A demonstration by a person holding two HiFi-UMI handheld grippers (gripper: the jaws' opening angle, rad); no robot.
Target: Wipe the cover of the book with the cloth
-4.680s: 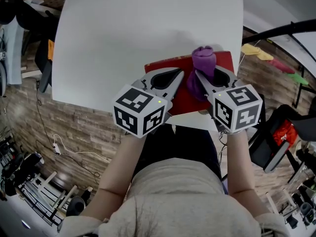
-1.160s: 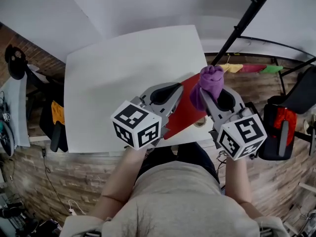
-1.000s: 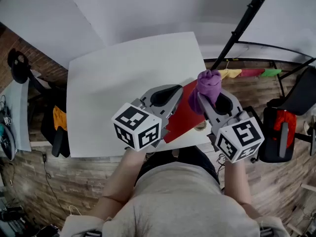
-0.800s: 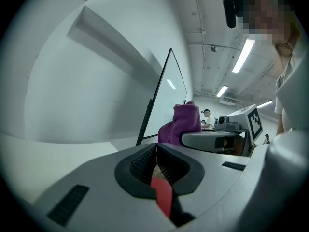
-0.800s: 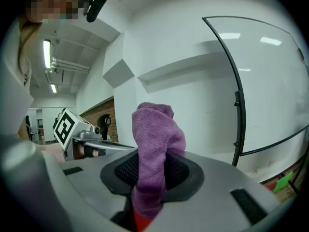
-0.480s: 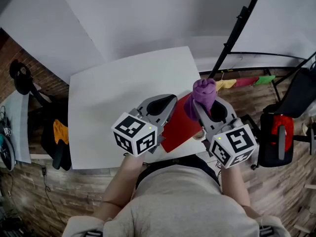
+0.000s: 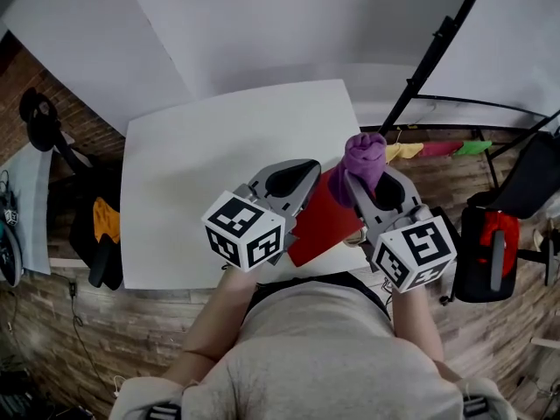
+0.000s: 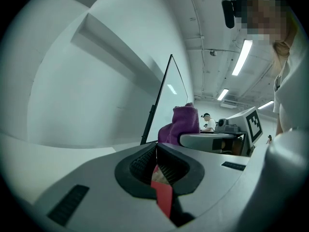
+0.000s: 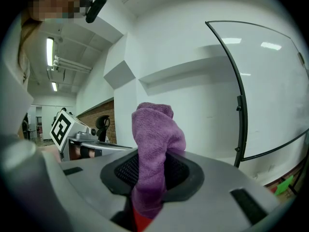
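Above desk (image 7: 192, 173) near corner: left hand-held gripper (image 7: 297, 178) clamped on red book (image 7: 322, 223) edge, book apparently lifted, tilted. Right hand-held gripper (image 7: 357, 182) pinches bunched purple cloth (image 7: 364, 154) by book's far edge. Wiping step; next: drag cloth across cover, hold book steady.

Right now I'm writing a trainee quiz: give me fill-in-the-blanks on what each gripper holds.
The left gripper is shut on the ___ book.
The right gripper is shut on the ___ cloth.
The table is ___.
Missing words: red; purple; white.
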